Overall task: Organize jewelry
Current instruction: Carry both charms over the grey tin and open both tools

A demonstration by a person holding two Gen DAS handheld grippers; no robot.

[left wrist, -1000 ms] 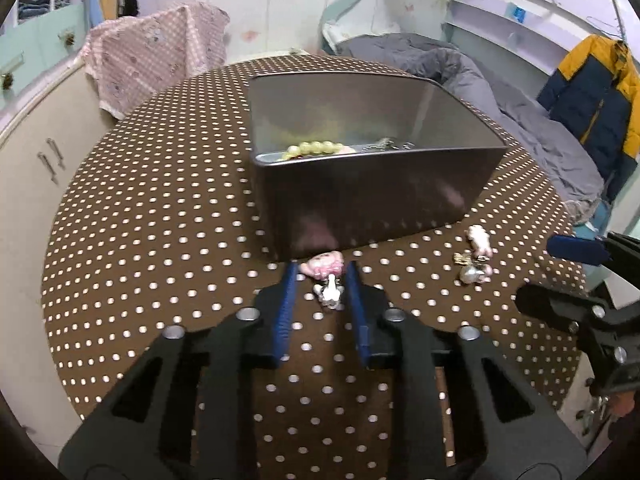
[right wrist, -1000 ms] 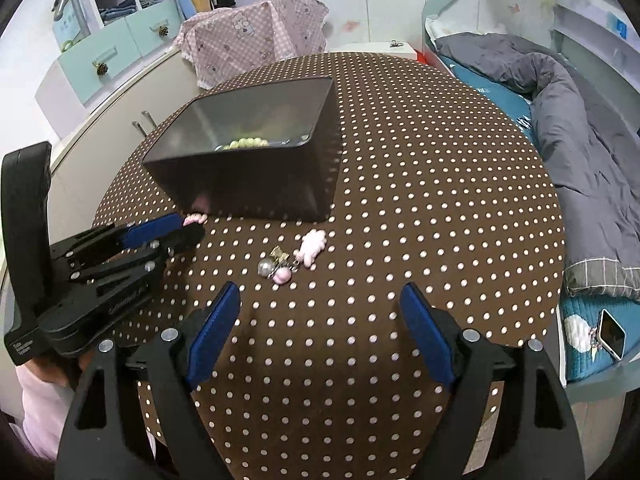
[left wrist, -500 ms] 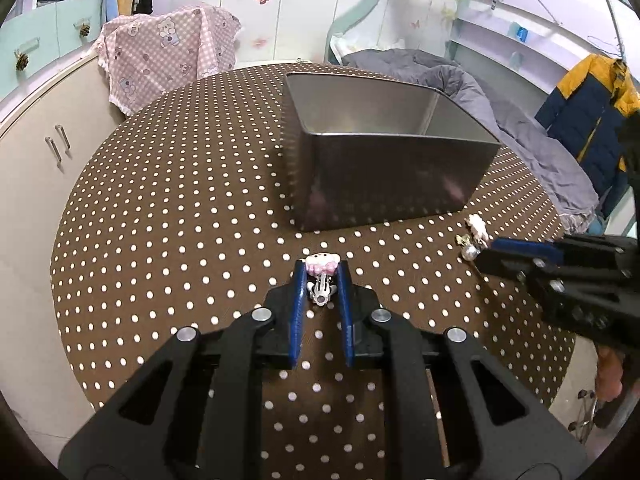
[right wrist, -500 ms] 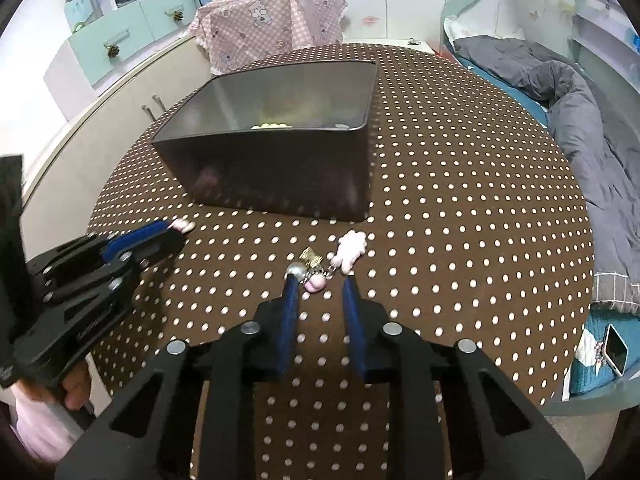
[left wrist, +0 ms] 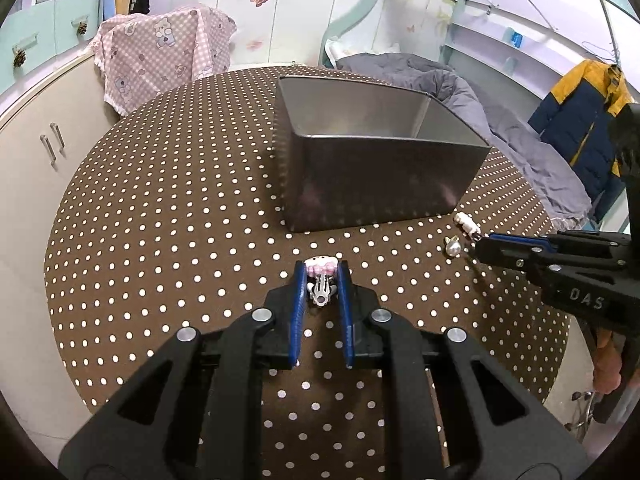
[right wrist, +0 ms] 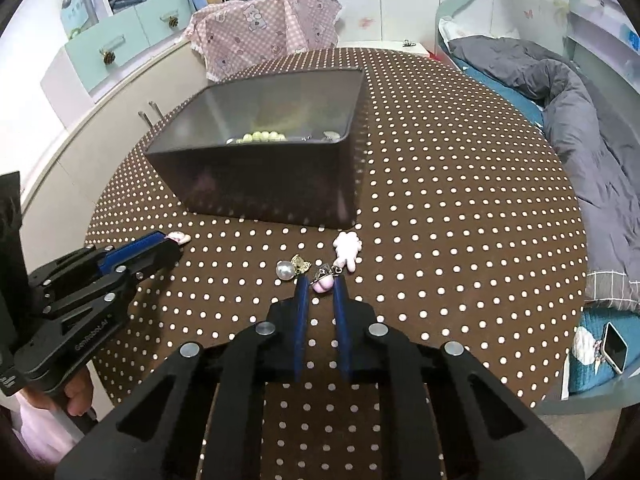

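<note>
A dark metal box [left wrist: 380, 176] stands on the dotted brown table; in the right wrist view the box [right wrist: 264, 184] holds green beads [right wrist: 260, 136]. My left gripper [left wrist: 321, 276] is shut on a pink hair clip [left wrist: 321, 280] held low over the table; it also shows in the right wrist view [right wrist: 178, 237]. My right gripper [right wrist: 319, 284] is shut on a pink bead charm [right wrist: 323, 283] that is joined to a pink bunny charm [right wrist: 347, 249]. A pearl earring [right wrist: 286, 270] lies just left of its fingertips; it also shows in the left wrist view [left wrist: 453, 247].
The round table [right wrist: 460, 208] has a polka-dot cloth. White cabinets [left wrist: 36, 152] stand to the left, a bed with a grey duvet [right wrist: 580, 120] to the right. A phone [right wrist: 614, 346] lies on the bed edge.
My right gripper has closed from wide open onto the pink bead charm. My left gripper has narrowed on the pink clip and drawn back from the box.
</note>
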